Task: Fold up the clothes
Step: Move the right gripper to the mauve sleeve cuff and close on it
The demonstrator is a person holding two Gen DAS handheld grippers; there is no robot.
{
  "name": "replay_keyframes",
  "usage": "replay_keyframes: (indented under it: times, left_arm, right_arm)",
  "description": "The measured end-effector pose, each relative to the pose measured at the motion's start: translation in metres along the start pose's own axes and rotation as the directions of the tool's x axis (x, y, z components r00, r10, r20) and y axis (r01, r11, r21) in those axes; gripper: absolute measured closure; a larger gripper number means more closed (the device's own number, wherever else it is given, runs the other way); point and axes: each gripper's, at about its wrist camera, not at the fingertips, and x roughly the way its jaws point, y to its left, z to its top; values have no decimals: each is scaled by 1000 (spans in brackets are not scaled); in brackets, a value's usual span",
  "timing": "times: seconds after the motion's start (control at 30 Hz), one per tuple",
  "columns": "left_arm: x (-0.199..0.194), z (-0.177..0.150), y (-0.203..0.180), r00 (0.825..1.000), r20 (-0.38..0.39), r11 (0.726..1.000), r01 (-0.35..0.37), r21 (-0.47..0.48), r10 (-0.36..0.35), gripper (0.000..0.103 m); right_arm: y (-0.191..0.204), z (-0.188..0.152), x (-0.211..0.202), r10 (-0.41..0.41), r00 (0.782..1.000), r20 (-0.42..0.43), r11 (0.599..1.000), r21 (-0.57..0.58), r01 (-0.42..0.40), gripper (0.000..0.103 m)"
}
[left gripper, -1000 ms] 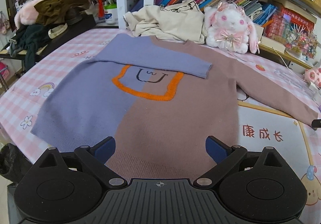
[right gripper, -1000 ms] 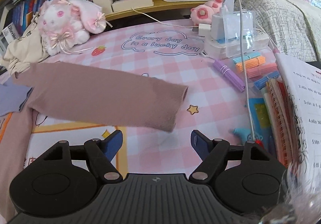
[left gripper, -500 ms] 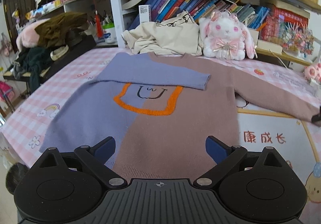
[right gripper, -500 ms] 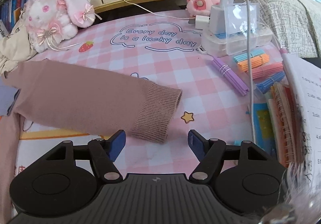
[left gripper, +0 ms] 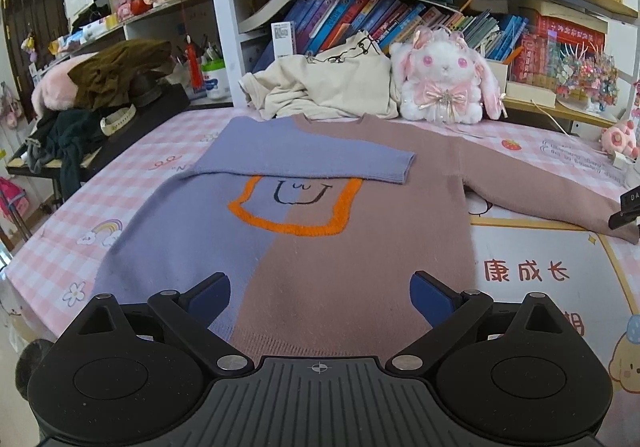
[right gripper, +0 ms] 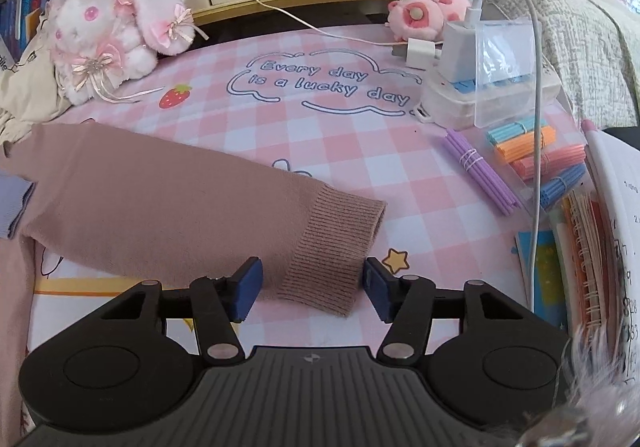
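Note:
A sweater (left gripper: 320, 239), half lavender and half dusty pink with an orange outline, lies flat on the pink checked table. Its lavender sleeve (left gripper: 304, 159) is folded across the chest. Its pink sleeve (left gripper: 532, 183) stretches out to the right. My left gripper (left gripper: 320, 295) is open and empty above the sweater's hem. My right gripper (right gripper: 312, 289) is open, its blue pads on either side of the pink sleeve's ribbed cuff (right gripper: 336, 251), close to it and not closed on it.
A cream garment (left gripper: 328, 91) and a plush rabbit (left gripper: 444, 83) sit behind the sweater by the bookshelf. To the right are a charger box with cable (right gripper: 480, 87), bundles of coloured sticks (right gripper: 528, 159) and notebooks (right gripper: 592, 259). Dark clothes (left gripper: 80, 127) are piled at the left.
My right gripper has moved forward and down, so the pink cuff now lies between its open fingers. My left gripper has pulled back and risen a little from the sweater.

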Motion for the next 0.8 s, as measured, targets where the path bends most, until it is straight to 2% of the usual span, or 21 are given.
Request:
replay_keyframes:
  times: [0.3, 0.53, 0.6, 0.67, 0.8]
  left_arm:
    - [7, 3, -6, 999, -25, 998, 41, 45, -40, 5]
    - [7, 8, -9, 999, -5, 997, 45, 63, -45, 5]
    - [6, 8, -10, 999, 2, 997, 47, 59, -47, 5]
    - [5, 8, -9, 999, 1, 997, 47, 59, -47, 5]
    - [4, 6, -9, 999, -4, 997, 46, 62, -46, 5]
  right_arm:
    - [-1, 1, 0, 3, 1000, 7, 1000, 12, -3, 53]
    - [-13, 10, 1, 55, 998, -21, 993, 108, -52, 50]
    - [-13, 13, 3, 46, 999, -28, 995, 93, -43, 55]
    - [-11, 14, 4, 25, 999, -29, 997, 69, -23, 69]
    - [-10, 13, 6, 10, 1000, -17, 1000, 28, -9, 82]
